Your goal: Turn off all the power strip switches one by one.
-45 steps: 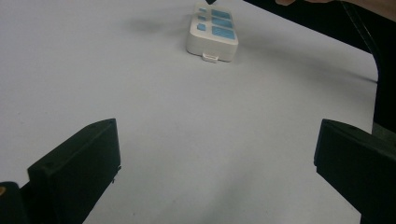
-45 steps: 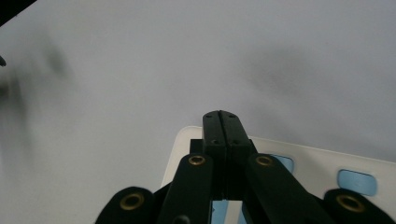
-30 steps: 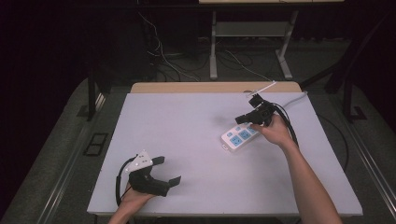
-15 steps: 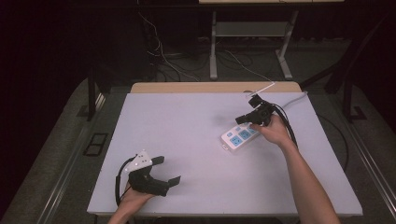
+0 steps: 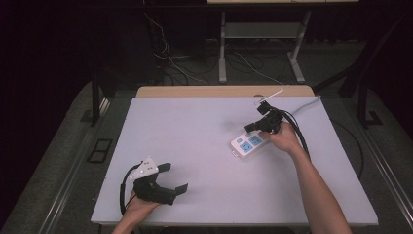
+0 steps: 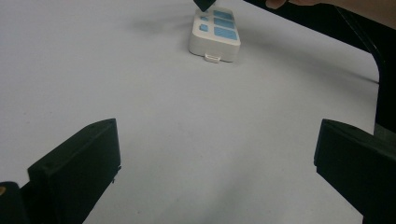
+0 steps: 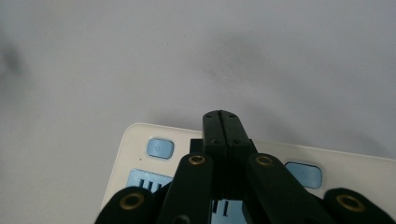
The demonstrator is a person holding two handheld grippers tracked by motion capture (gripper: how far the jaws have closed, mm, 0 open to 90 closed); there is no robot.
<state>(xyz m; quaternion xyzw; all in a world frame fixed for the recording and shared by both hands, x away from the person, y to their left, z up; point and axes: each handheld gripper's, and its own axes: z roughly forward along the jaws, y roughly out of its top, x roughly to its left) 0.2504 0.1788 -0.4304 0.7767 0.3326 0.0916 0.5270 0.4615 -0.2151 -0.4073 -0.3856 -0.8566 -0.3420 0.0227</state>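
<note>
Jaws of the right gripper (image 7: 220, 116) are pressed together with nothing between them, tip down over the white power strip (image 5: 249, 145), between two of its blue switch buttons (image 7: 159, 148). Whether the tip touches the casing cannot be told. The strip lies flat on the right half of the desk (image 5: 195, 146), its pale cable (image 5: 306, 104) running off toward the far right edge; in the left gripper view it sits far ahead (image 6: 215, 33).

Judgement on progress: the work looks like pressing a switch on the strip with closed jaws. The approach seems done; whether any button has been pushed cannot be read. No plug sits in the visible sockets.

Left gripper (image 5: 173, 178) rests on the near left of the desk, well apart from the strip, jaws wide apart and empty.

Containers: none on the desk.
</note>
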